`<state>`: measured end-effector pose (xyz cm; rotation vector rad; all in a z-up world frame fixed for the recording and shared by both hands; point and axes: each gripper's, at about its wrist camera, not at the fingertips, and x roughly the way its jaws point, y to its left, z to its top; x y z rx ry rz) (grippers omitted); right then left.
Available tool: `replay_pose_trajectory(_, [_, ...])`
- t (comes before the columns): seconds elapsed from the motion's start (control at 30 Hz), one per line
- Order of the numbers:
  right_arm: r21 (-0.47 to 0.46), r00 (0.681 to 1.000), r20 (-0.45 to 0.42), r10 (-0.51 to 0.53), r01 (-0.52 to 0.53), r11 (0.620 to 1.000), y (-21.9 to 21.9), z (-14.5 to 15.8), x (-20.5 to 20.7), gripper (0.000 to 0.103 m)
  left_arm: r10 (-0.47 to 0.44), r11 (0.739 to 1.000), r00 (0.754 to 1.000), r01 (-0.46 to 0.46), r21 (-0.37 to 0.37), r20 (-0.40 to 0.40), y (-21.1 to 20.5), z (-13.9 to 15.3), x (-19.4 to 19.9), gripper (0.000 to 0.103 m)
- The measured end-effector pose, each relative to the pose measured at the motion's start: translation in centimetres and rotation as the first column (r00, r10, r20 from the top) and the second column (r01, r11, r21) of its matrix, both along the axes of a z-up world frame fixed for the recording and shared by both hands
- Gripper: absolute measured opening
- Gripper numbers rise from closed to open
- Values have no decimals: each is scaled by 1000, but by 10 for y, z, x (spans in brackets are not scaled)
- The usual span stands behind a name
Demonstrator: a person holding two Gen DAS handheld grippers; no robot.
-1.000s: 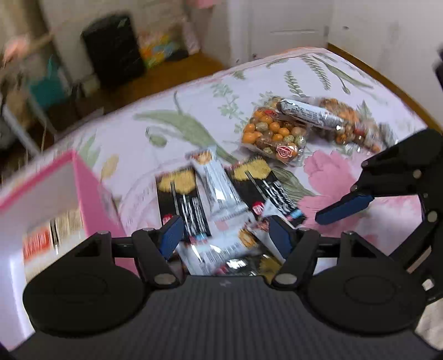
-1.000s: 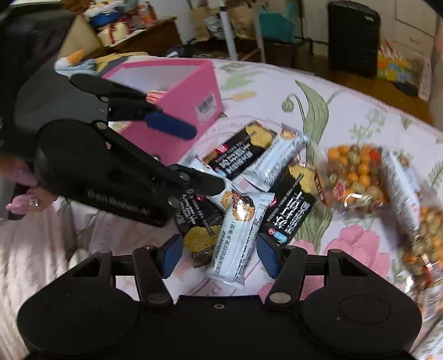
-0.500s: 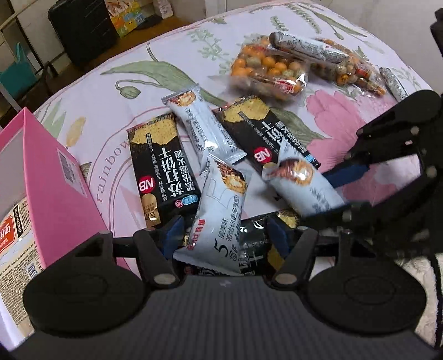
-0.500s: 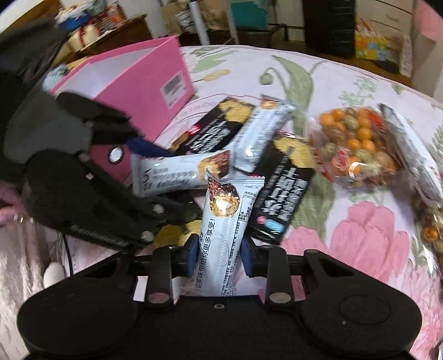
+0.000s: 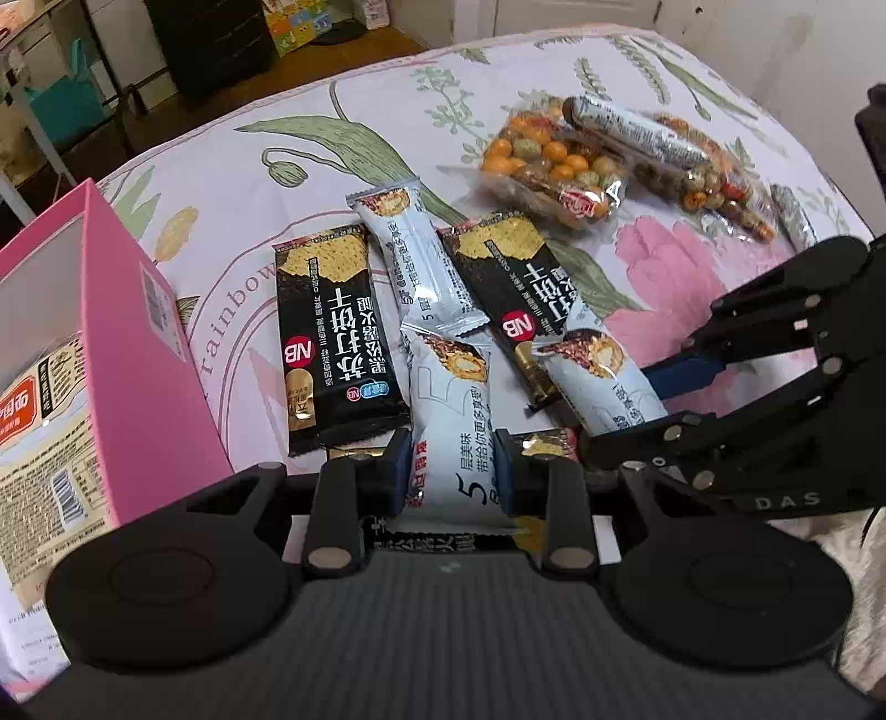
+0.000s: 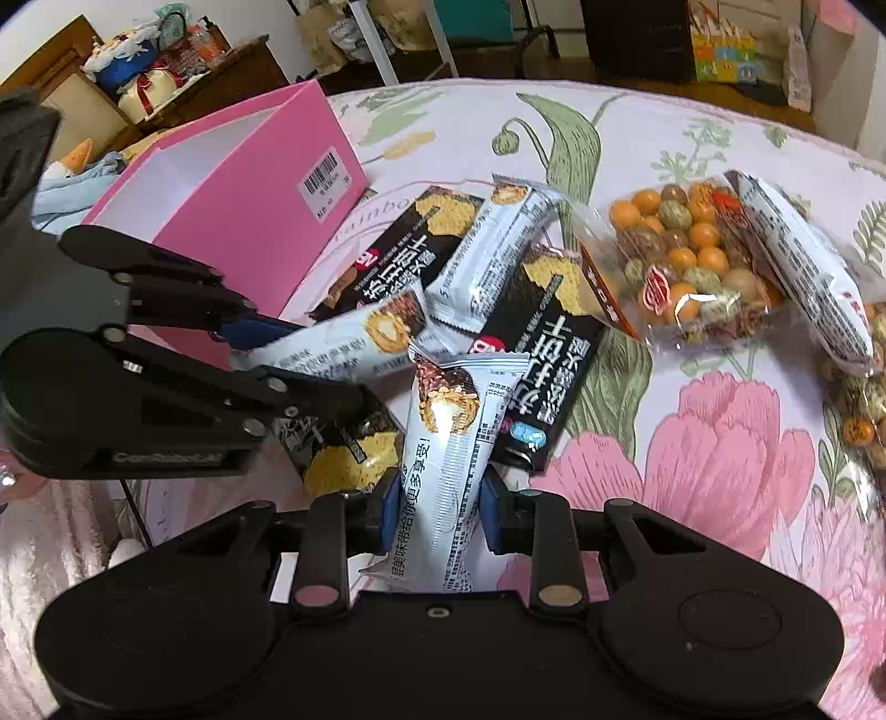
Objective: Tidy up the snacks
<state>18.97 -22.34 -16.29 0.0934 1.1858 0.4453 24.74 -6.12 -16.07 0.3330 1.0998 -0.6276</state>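
My left gripper [image 5: 453,471] is shut on a white snack bar [image 5: 451,410] over the pile. My right gripper [image 6: 437,512] is shut on another white snack bar [image 6: 448,443]; it shows in the left wrist view [image 5: 603,382] held by the right gripper [image 5: 664,399]. The left gripper [image 6: 310,354] with its bar [image 6: 332,343] shows in the right wrist view. Black cracker packs [image 5: 332,338] [image 6: 545,360] and a third white bar [image 5: 421,260] lie on the floral cloth. A pink box [image 5: 127,343] [image 6: 238,205] stands at the left.
Clear bags of orange and green coated nuts [image 5: 554,160] [image 6: 686,266] lie further out, with a long white bar [image 5: 631,133] on them. A yellow snack pack [image 5: 33,421] sits in the pink box. Furniture and a black case [image 5: 210,39] stand beyond the table.
The left gripper has closed on its white bar. The right gripper stays shut on its bar. Both have shifted slightly over the pile.
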Motion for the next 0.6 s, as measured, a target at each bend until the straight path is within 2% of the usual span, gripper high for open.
replay_pose_trajectory(0.1, [-4, 997, -77, -29, 29, 1000, -6, -2, 2, 33, 21, 1000, 1000, -21, -3, -10, 1, 5, -5, 29])
replay_pose_trajectory(0.23, [38, 991, -114, -67, 72, 997, -19, 3, 0, 33, 63, 998, 998, -63, -17, -5, 10, 18, -10, 29])
replay_pose_trajectory(0.4, [33, 993, -100, -66, 69, 997, -24, 19, -11, 33, 149, 986, 989, -149, -80, -9, 31, 41, -17, 29])
replay_pose_trajectory(0.5, [19, 993, -70, -93, 94, 995, -31, 31, -20, 33, 217, 970, 976, -219, -101, -32, 45, 44, -25, 29])
replay_pose_trajectory(0.6, [37, 992, -54, -113, 115, 993, -40, 39, -32, 33, 245, 963, 968, -250, -103, -60, 55, 41, -36, 29])
